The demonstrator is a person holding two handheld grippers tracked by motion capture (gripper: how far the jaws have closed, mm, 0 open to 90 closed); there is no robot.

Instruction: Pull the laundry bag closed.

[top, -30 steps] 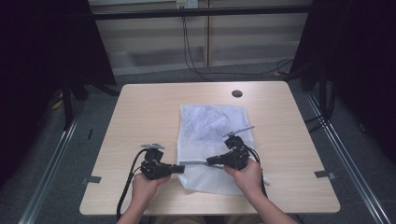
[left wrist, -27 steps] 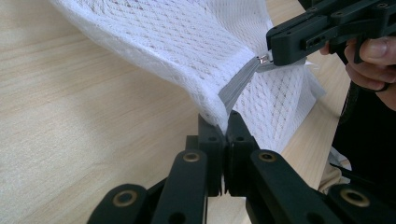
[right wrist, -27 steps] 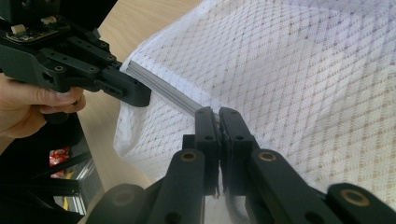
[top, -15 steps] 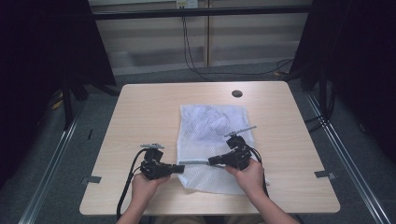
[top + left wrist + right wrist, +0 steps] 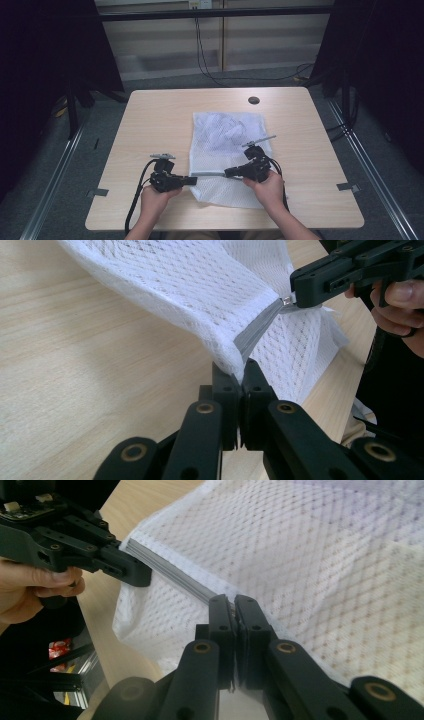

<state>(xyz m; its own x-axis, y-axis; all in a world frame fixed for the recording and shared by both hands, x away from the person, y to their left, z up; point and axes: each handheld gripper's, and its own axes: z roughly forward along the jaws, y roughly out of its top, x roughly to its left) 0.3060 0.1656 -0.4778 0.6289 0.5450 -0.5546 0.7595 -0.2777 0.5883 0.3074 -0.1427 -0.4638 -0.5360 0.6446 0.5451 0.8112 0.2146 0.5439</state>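
While facing inward, both hands (image 5: 155,200) stretch the mesh bag's zipper (image 5: 207,174).

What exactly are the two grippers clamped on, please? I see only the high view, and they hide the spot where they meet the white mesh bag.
Observer: The left gripper is shut on the end of the bag's grey zipper, pinching the mesh bag there.
Operator: Thank you. And the right one?
Observer: The right gripper is shut further along that zipper; the left gripper view shows a small metal zipper pull at its jaw tips.
Operator: Is the bag lying flat between them?
Observer: No, the zipper edge is lifted off the table and runs taut between the two grippers.
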